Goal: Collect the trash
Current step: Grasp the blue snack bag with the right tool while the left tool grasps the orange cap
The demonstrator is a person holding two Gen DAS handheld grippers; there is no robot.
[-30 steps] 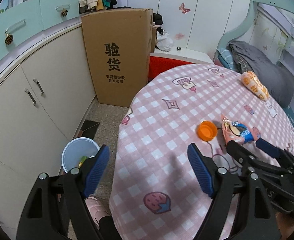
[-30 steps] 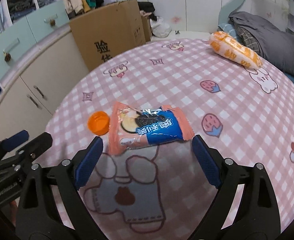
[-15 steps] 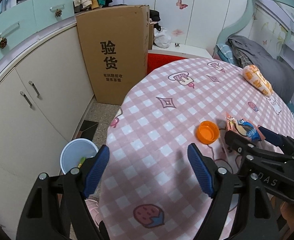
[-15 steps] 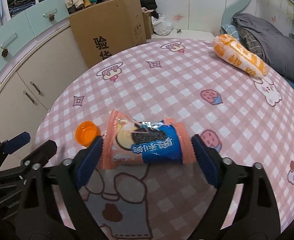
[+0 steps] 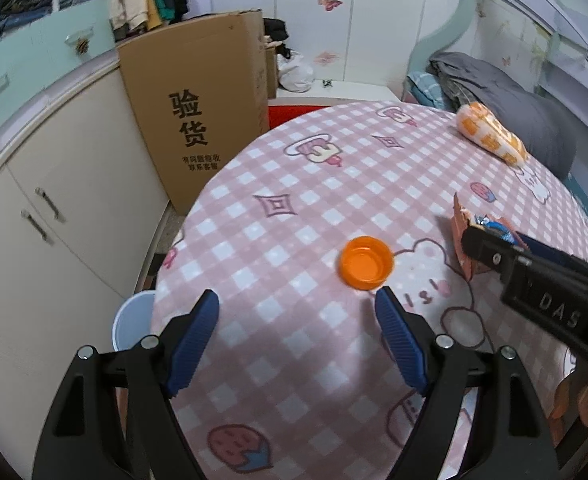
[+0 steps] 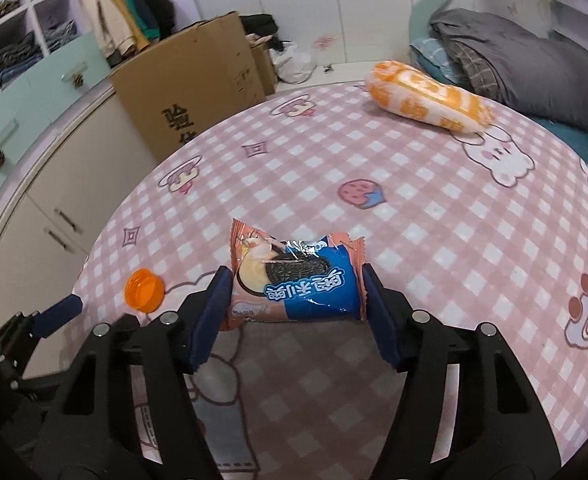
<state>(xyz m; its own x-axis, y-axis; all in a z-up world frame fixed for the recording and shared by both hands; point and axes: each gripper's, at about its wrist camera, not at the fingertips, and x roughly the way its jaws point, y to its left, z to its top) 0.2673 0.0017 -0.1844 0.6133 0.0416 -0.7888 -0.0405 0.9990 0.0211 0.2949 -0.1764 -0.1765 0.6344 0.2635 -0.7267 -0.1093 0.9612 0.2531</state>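
A pink and blue cookie wrapper (image 6: 294, 280) lies on the pink checked table (image 6: 413, 220). My right gripper (image 6: 294, 286) is closing on it, and both blue pads touch its ends and bunch it up. In the left wrist view the wrapper (image 5: 463, 224) stands crumpled against the right gripper (image 5: 501, 238). An orange bottle cap (image 5: 365, 262) lies open side up just beyond my left gripper (image 5: 295, 298), which hangs open over the table with nothing between its fingers. The same cap (image 6: 144, 290) shows left of the wrapper.
A white bin (image 5: 132, 320) stands on the floor beside the table's left edge, partly hidden by it. A tall cardboard box (image 5: 198, 120) leans on the cabinets (image 5: 54, 208). An orange and white snack bag (image 6: 425, 98) lies at the table's far side, near a bed.
My right gripper's fingers have come in from well clear of the wrapper to touch both its ends. The left gripper has moved over the table toward the orange cap, still open.
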